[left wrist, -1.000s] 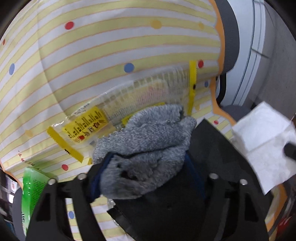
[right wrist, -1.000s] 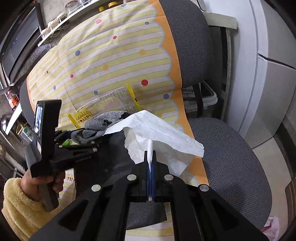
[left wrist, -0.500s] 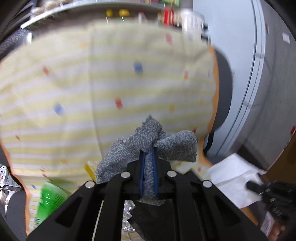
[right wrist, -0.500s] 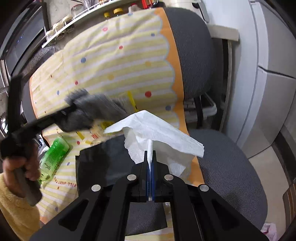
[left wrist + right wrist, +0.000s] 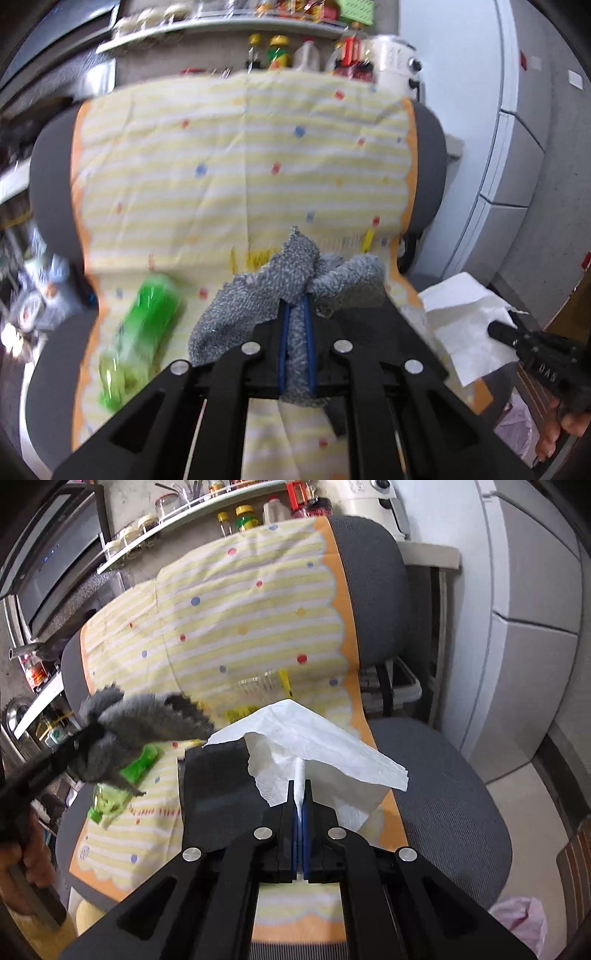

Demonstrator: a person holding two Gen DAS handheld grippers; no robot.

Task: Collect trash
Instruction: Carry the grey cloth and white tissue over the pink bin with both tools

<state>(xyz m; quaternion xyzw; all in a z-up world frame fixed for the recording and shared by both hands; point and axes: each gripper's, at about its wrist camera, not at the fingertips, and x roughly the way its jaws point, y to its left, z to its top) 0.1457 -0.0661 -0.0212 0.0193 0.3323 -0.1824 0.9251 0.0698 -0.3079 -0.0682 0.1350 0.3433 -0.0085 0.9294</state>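
Note:
My left gripper (image 5: pixel 296 314) is shut on a grey knitted sock (image 5: pixel 291 273) and holds it in the air above the chair seat. The sock also shows blurred at the left of the right wrist view (image 5: pixel 144 720). My right gripper (image 5: pixel 300 794) is shut on a white paper tissue (image 5: pixel 310 738), held above the seat; the tissue also shows in the left wrist view (image 5: pixel 469 321). A green wrapper (image 5: pixel 136 332) lies on the yellow striped cloth (image 5: pixel 240 166). A clear wrapper with yellow ends (image 5: pixel 258 690) lies near the seat back. A black sheet (image 5: pixel 218 794) lies under the tissue.
Two grey office chairs (image 5: pixel 443 794) stand side by side under the cloth. A shelf with jars and bottles (image 5: pixel 236 517) runs behind them. A white cabinet (image 5: pixel 524 627) stands at the right. A pink bag (image 5: pixel 517 919) lies on the floor at the lower right.
My left gripper closed on the grey sock and lifted it off the black sheet, pulling up and back. My right gripper kept hold of the tissue and rose a little.

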